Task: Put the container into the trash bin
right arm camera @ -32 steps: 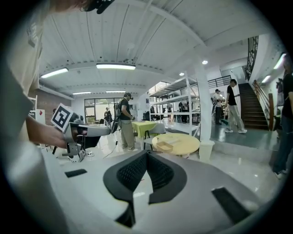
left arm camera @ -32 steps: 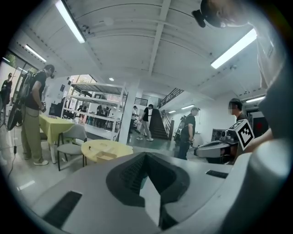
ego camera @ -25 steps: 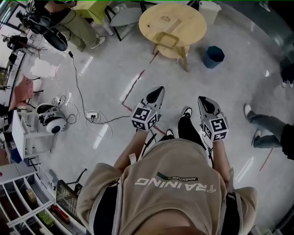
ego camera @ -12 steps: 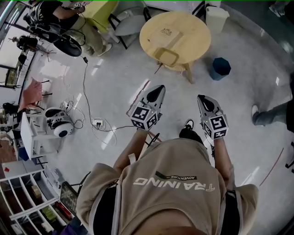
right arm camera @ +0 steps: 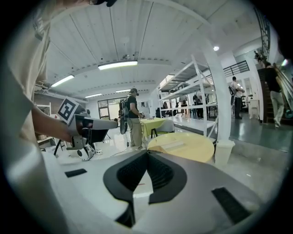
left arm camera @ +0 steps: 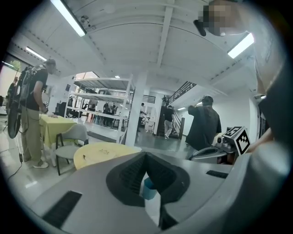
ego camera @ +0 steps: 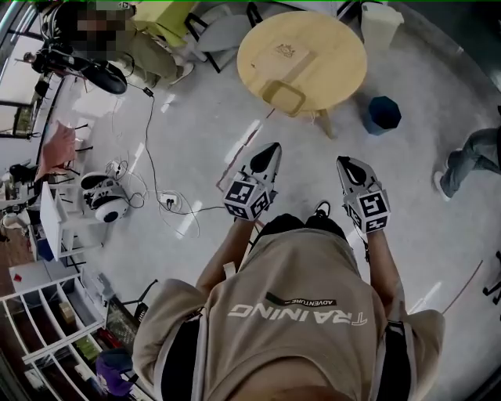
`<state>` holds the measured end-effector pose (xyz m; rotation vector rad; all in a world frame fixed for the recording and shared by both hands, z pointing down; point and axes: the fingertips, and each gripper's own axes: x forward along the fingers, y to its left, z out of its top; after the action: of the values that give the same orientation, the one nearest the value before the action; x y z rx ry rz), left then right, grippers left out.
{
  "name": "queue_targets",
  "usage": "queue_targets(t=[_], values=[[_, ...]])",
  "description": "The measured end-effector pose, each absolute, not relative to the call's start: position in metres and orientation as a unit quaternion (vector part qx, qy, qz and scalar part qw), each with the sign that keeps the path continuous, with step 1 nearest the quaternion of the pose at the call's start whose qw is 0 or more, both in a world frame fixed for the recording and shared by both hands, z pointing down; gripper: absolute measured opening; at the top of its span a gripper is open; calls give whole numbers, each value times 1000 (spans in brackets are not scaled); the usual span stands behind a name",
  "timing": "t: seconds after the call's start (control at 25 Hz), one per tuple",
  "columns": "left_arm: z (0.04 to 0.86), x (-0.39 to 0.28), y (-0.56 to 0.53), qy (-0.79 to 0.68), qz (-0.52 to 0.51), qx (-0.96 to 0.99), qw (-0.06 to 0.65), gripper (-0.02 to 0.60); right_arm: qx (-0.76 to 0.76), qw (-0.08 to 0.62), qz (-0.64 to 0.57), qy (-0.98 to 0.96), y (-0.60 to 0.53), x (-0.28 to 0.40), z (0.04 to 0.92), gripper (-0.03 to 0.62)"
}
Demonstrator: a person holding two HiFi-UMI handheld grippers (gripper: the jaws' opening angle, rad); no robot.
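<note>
I keep both jaw pairs clenched and empty: neither the left gripper [ego camera: 271, 150] nor the right gripper [ego camera: 347, 164] holds anything. The container [ego camera: 283, 98] sits at the near edge of the round table [ego camera: 329, 47], well apart from both grippers. The blue trash bin [ego camera: 383, 112] stands on the floor beside the table. Risks, as I judge them: jaws not released on arrival would push the container off the edge, and the white bin [ego camera: 381, 23] behind the table invites a wrong drop.
</note>
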<state>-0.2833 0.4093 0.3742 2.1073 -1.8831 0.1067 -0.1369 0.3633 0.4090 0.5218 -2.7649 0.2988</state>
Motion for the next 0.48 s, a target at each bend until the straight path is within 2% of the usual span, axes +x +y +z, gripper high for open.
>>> queue_targets(t=[0.48], values=[[388,-323,366,-640,36,751,160,11,188,170,102,-962,328,-177,416,5]])
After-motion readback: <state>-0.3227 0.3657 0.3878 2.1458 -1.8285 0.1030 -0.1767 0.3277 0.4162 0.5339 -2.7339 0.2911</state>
